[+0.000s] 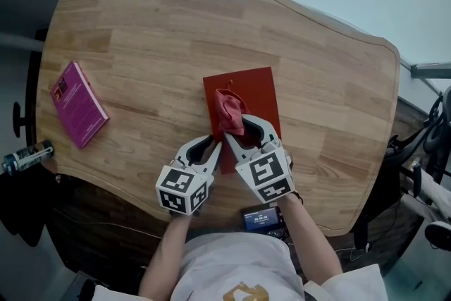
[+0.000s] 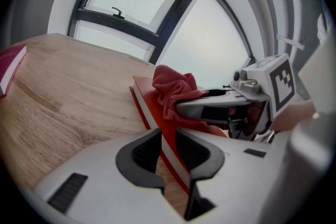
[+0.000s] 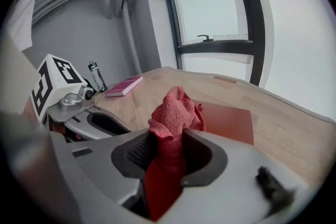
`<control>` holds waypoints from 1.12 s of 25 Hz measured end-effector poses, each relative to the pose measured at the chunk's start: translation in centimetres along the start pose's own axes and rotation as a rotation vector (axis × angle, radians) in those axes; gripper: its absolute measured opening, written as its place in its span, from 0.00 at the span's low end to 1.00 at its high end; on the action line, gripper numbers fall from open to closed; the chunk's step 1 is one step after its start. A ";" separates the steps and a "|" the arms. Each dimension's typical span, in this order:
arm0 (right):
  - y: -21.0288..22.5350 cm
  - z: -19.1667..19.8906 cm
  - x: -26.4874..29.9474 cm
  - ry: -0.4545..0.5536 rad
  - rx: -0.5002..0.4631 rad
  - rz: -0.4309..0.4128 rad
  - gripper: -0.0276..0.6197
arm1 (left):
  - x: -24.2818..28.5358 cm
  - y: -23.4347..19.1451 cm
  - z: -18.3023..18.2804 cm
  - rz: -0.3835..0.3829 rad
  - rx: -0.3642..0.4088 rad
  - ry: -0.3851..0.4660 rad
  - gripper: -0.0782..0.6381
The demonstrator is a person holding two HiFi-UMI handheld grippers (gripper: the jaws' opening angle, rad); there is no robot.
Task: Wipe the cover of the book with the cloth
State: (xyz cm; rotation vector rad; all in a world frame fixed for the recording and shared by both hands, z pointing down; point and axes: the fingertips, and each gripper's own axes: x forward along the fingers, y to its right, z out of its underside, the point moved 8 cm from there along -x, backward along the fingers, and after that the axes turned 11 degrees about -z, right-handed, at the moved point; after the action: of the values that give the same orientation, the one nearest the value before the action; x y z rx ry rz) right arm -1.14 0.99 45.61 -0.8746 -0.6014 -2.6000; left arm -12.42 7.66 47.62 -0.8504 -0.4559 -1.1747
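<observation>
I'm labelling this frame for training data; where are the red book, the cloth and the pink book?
red book (image 1: 257, 88): head view, bare upper right of its cover.
cloth (image 1: 230, 113): head view, middle of the bunched fabric.
pink book (image 1: 79, 103): head view, centre of its cover.

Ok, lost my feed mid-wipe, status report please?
Left claw clamped on near edge of flat red book. Right claw gripping crumpled red cloth, on the cover. Magenta paperback well clear, far left.
</observation>
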 end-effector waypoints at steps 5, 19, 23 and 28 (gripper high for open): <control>1.0 -0.7 0.4 0.009 0.000 -0.004 0.26 | 0.0 0.0 0.0 0.001 0.000 -0.004 0.24; 4.0 -1.7 0.3 0.029 0.012 0.037 0.26 | -0.1 0.2 -0.2 -0.011 0.044 -0.004 0.24; 4.7 -1.5 -0.2 0.035 0.021 0.052 0.26 | 0.0 0.2 -0.1 -0.010 0.047 -0.004 0.24; 5.1 -1.2 -0.8 0.034 0.029 0.078 0.26 | -0.1 0.2 -0.1 -0.009 0.049 -0.005 0.24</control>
State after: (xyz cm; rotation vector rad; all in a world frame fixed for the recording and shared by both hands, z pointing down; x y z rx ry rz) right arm 1.11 -3.78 45.69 -0.8270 -0.5818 -2.5247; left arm -12.30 7.65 47.46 -0.8101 -0.4913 -1.1654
